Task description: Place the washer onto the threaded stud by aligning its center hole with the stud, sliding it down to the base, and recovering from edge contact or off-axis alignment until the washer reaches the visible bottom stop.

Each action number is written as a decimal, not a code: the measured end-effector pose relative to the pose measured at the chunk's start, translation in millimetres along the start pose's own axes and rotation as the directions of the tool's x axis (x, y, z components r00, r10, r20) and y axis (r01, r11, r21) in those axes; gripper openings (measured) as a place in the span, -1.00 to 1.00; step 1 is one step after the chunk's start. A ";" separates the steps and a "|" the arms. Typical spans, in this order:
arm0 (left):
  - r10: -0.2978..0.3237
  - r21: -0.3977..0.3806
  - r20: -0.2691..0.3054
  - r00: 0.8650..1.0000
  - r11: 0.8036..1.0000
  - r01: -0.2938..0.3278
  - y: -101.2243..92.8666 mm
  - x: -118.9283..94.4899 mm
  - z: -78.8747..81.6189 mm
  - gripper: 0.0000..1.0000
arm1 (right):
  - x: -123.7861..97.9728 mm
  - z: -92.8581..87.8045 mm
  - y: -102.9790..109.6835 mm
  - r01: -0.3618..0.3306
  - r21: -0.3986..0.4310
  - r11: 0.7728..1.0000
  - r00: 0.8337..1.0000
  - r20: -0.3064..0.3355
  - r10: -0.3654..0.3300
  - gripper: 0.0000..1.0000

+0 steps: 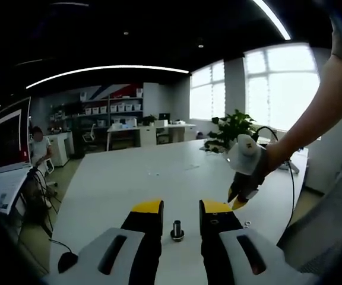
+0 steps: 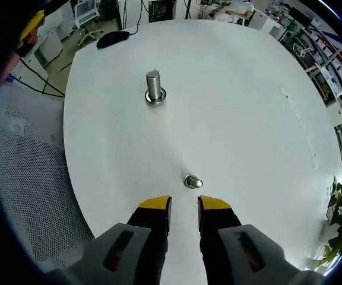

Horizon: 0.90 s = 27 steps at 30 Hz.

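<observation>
A short threaded stud [image 1: 177, 230] stands upright on the white table [image 1: 129, 178], between the jaws of my left gripper [image 1: 181, 208]. Those jaws are open and do not touch it. The right gripper view has the same stud [image 2: 154, 88] further up the table, with a wider ring at its base. A small shiny washer [image 2: 192, 181] lies flat on the table just ahead of my right gripper [image 2: 184, 205], which is open and holds nothing. The left gripper view shows the right gripper [image 1: 236, 200] in a person's hand, pointing down above the washer [image 1: 247, 224].
A black mouse-like object [image 2: 113, 38] with a cable lies near the table's edge. A mesh chair [image 2: 22, 160] stands beside the table. A potted plant [image 1: 233, 130] stands at the far end. A person [image 1: 38, 145] sits at a desk in the background.
</observation>
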<state>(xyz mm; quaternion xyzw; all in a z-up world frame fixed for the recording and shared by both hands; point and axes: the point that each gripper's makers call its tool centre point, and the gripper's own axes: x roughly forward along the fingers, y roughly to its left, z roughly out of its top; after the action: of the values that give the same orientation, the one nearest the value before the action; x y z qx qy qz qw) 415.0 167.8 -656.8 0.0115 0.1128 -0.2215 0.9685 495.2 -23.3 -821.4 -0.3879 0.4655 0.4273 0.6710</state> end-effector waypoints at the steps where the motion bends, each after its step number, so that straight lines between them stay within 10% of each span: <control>1: 0.001 -0.001 0.001 1.000 1.000 -0.001 0.1 -0.1 0.1 -0.55 | 0.2 -1.2 0.1 0.000 0.003 1.000 1.000 0.000 0.000 -0.60; 27: -0.002 -0.010 0.016 1.000 1.000 0.002 -0.9 -0.4 3.5 -0.52 | 3.8 -30.0 26.6 -0.026 0.052 0.998 1.000 -0.010 0.026 -0.58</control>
<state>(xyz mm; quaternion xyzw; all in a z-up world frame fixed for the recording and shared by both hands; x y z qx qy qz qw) 415.0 166.9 -653.2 0.0046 0.1064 -0.2219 0.9692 462.2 -41.1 -836.2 -0.3665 0.4850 0.4217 0.6728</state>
